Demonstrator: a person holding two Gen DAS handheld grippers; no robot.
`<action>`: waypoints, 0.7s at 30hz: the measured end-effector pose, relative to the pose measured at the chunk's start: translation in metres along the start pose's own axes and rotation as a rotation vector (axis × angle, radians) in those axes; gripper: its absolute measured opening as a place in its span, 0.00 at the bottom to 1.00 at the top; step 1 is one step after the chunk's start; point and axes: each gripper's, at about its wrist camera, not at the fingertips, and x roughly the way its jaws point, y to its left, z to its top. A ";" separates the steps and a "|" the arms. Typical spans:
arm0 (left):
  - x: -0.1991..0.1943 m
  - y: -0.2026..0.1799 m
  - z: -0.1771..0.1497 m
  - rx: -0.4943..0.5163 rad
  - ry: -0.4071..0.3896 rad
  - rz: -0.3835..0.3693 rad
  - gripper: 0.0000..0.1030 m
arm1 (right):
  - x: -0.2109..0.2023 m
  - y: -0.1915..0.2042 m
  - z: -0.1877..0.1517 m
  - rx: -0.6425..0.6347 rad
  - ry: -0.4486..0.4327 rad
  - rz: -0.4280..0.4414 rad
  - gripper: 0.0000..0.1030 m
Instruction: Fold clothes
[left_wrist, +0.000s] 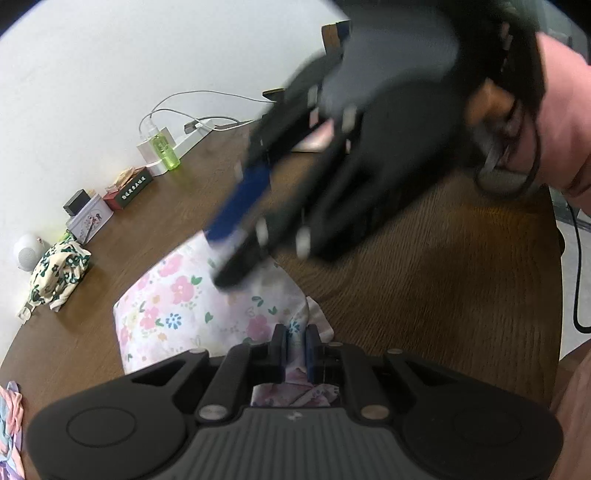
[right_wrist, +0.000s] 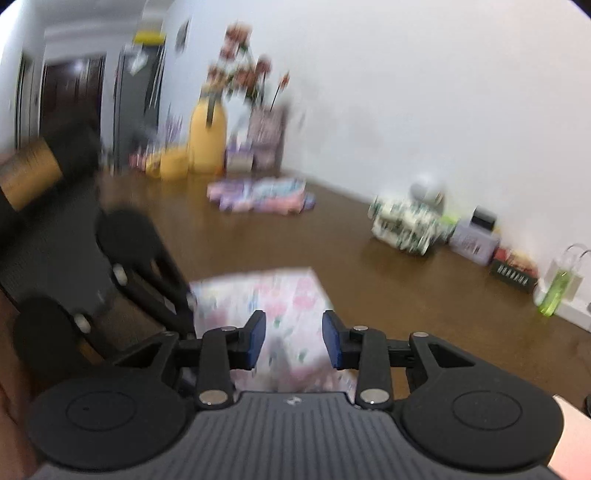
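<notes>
A white floral garment (left_wrist: 177, 306) lies partly folded on the brown wooden table (left_wrist: 424, 288). My left gripper (left_wrist: 296, 341) is shut on a bunched edge of it, with cloth pinched between the blue pads. My right gripper (right_wrist: 293, 341) is open and empty, hovering above the same garment (right_wrist: 273, 295). In the left wrist view the right gripper (left_wrist: 236, 254) is blurred by motion, just over the garment's far part. In the right wrist view the left gripper's body (right_wrist: 122, 280) sits at the left of the garment.
A green-and-cream patterned garment (left_wrist: 55, 273) lies by the wall. A pastel folded garment (right_wrist: 262, 194) lies further off. Boxes (left_wrist: 127, 188), a green bottle (left_wrist: 164, 149), a power strip with cables, a yellow vase (right_wrist: 207, 138) and flowers line the wall.
</notes>
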 end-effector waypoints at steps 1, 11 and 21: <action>-0.003 0.001 -0.001 -0.007 -0.007 -0.002 0.09 | 0.009 0.000 -0.003 -0.005 0.035 0.005 0.25; -0.057 0.060 -0.010 -0.166 -0.115 0.109 0.15 | 0.035 0.003 -0.020 -0.085 0.125 0.043 0.24; -0.030 0.076 -0.038 -0.199 0.043 0.184 0.14 | 0.074 0.010 0.007 -0.238 0.114 0.179 0.24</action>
